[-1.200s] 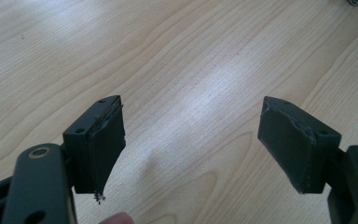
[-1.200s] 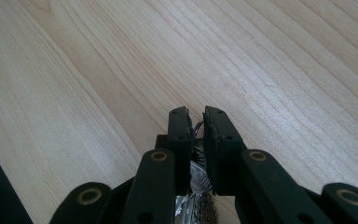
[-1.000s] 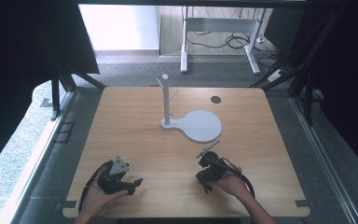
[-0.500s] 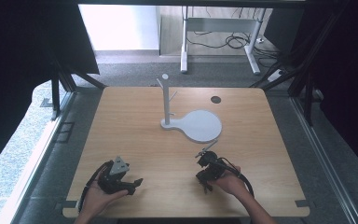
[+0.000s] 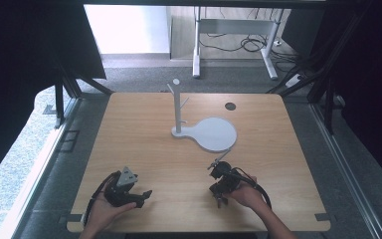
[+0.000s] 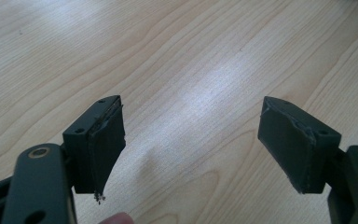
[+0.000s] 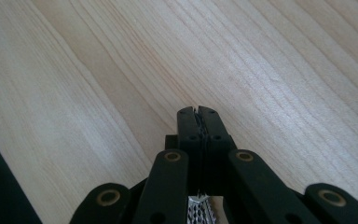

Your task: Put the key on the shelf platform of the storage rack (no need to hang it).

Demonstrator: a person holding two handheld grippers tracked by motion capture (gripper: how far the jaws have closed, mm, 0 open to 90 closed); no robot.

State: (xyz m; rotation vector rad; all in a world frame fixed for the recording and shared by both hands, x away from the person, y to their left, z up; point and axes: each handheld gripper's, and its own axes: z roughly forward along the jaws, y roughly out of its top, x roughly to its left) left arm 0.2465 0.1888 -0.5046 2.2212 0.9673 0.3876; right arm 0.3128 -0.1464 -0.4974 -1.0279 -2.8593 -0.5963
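Observation:
On a light wooden table (image 5: 144,134) a person's hands hold two black grippers near the front edge. My left gripper (image 5: 143,196) sits at the front left with a grey three-cornered plate on top. In the left gripper view its jaws (image 6: 192,105) stand wide apart over bare wood with nothing between them. My right gripper (image 5: 218,196) lies at the front right, its cable looping around the hand. In the right gripper view its jaws (image 7: 198,111) have just been closing and now meet tip to tip with nothing between them.
A white stand (image 5: 211,133) with a round flat base and an upright pegged post (image 5: 178,107) is past the table's middle. A small dark round hole (image 5: 230,106) lies at the back right. Dark curtains flank the table; a desk frame and cables stand beyond.
None of the hands has shifted across the table. The right gripper looks slightly more compact than a second ago.

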